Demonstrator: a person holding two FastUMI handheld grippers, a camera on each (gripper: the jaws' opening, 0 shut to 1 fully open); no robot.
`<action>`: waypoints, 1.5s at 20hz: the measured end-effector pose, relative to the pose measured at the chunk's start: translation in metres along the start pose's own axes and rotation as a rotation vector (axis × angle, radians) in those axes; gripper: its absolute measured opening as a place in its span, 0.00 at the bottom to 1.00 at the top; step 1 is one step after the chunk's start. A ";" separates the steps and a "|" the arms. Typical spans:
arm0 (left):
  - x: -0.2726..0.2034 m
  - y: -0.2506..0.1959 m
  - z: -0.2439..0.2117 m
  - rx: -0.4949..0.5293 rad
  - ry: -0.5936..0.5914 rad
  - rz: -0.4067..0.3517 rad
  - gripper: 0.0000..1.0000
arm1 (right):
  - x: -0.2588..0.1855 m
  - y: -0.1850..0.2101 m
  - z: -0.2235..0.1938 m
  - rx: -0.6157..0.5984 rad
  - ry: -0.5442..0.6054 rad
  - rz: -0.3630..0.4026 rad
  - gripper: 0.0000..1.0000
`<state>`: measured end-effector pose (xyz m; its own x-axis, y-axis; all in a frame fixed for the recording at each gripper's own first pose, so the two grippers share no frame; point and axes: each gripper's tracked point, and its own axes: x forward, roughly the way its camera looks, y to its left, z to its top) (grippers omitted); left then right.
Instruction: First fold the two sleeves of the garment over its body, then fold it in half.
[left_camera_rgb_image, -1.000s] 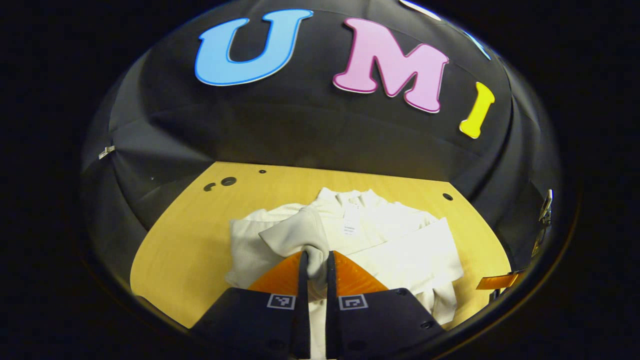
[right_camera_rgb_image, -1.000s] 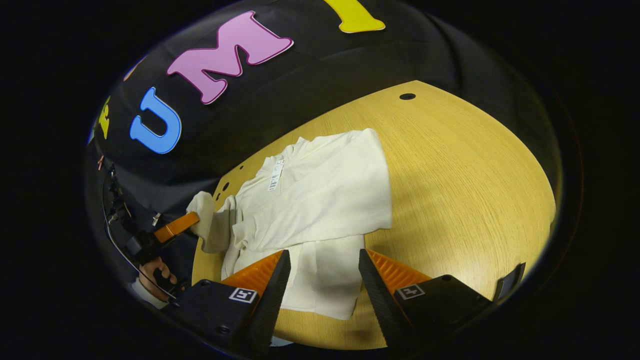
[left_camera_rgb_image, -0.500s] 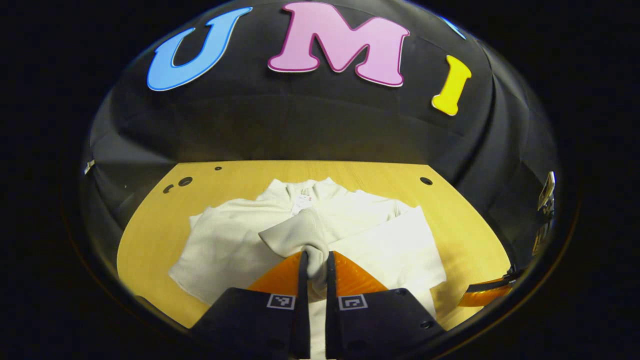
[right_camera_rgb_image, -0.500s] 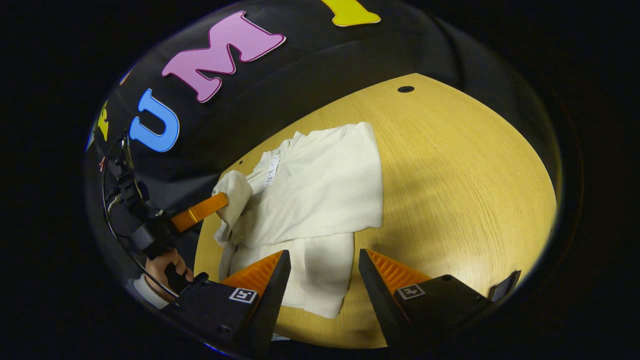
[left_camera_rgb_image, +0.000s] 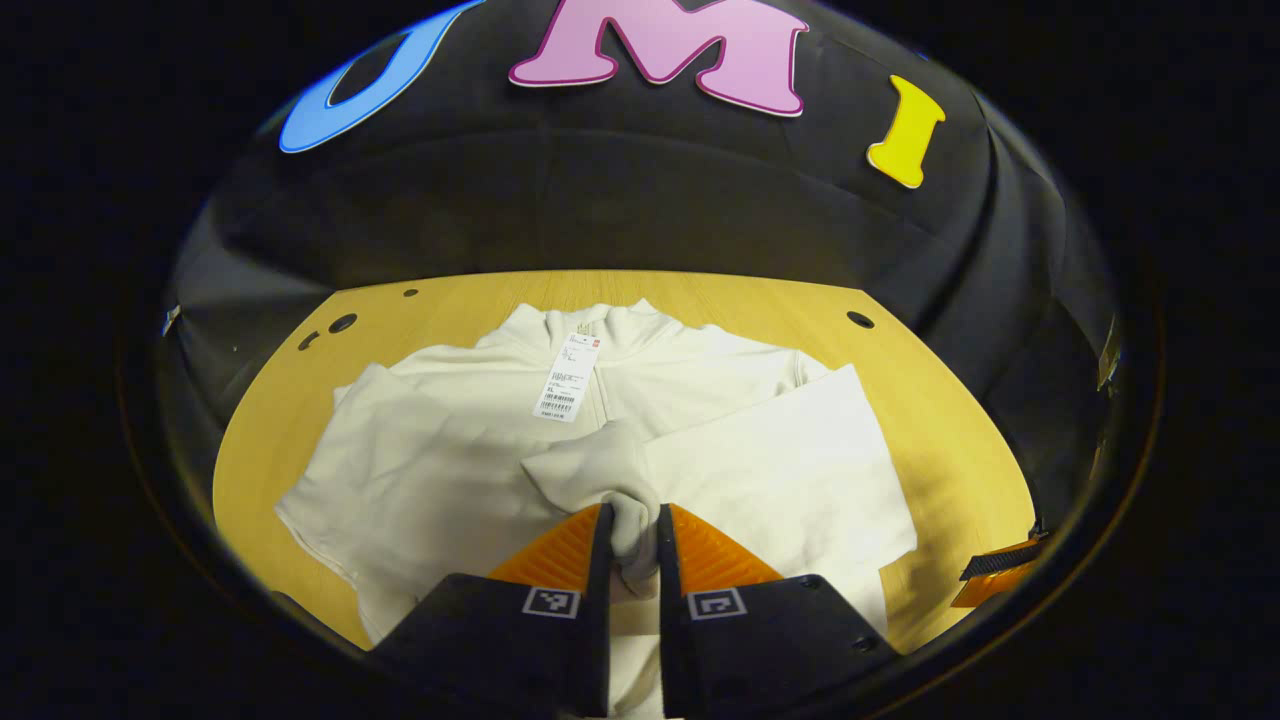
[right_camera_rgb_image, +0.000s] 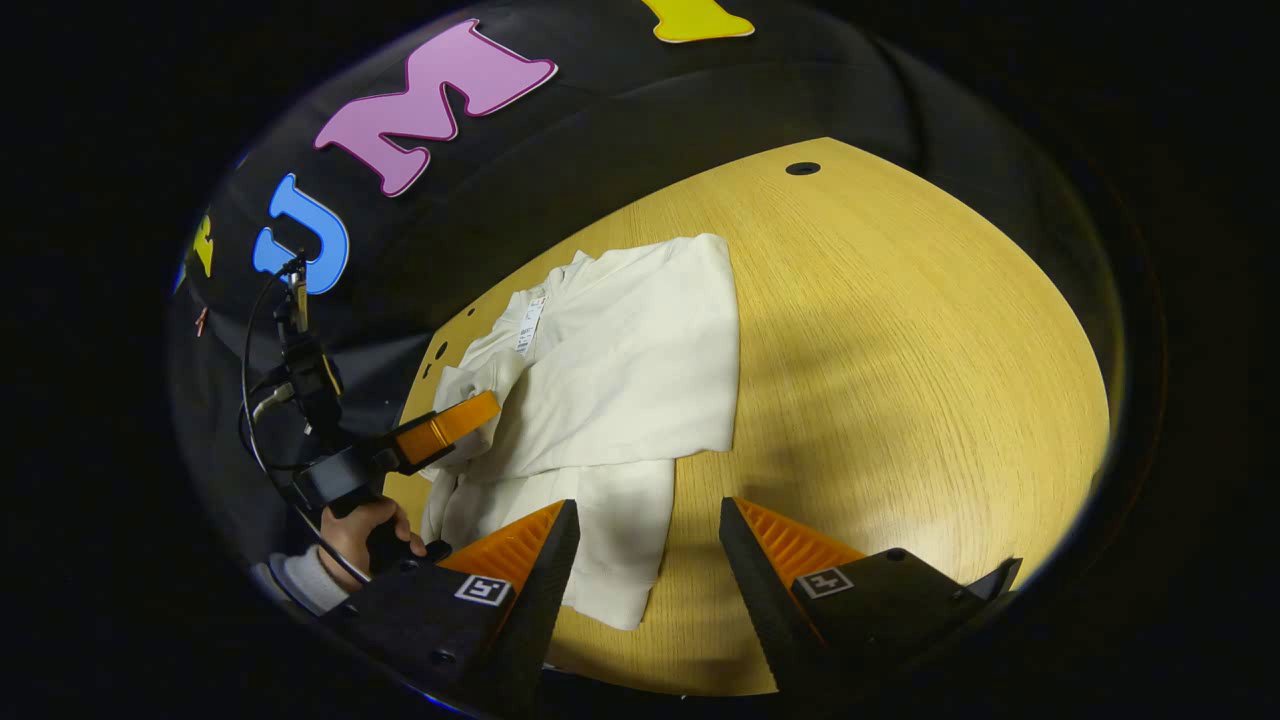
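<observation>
One cream garment (left_camera_rgb_image: 640, 400) lies on the wooden table (right_camera_rgb_image: 900, 350), collar toward the booth wall. One white paper tag (left_camera_rgb_image: 568, 378) hangs just below the collar; its print is too small to make out. One sleeve (left_camera_rgb_image: 790, 470) lies folded across the garment's body. The left gripper (left_camera_rgb_image: 630, 535) is clamped on the other sleeve's cuff (left_camera_rgb_image: 600, 475), lifted above the garment's body. The right gripper (right_camera_rgb_image: 640, 545) hovers over the garment's hem, jaws wide apart and holding nothing.

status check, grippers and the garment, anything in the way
Left gripper shut on cuff of second sleeve, over the cream-white knit garment. Right gripper open, empty, above wooden table. First sleeve folded across. Nothing blocking.
</observation>
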<state>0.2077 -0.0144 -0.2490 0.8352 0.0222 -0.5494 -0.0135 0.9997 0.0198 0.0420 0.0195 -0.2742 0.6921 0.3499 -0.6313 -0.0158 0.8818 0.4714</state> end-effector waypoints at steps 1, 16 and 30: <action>0.002 -0.001 -0.001 0.003 -0.001 0.004 0.28 | -0.001 0.000 -0.001 0.000 0.004 0.000 0.88; -0.060 -0.011 0.003 0.103 -0.053 -0.099 1.00 | -0.005 0.011 -0.019 -0.040 0.018 -0.011 0.89; -0.162 0.077 -0.078 0.073 0.019 -0.040 1.00 | -0.004 0.041 -0.064 -0.156 0.047 -0.043 0.96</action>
<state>0.0286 0.0598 -0.2235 0.8239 -0.0167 -0.5664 0.0603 0.9965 0.0584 -0.0078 0.0746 -0.2914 0.6605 0.3215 -0.6786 -0.1006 0.9335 0.3443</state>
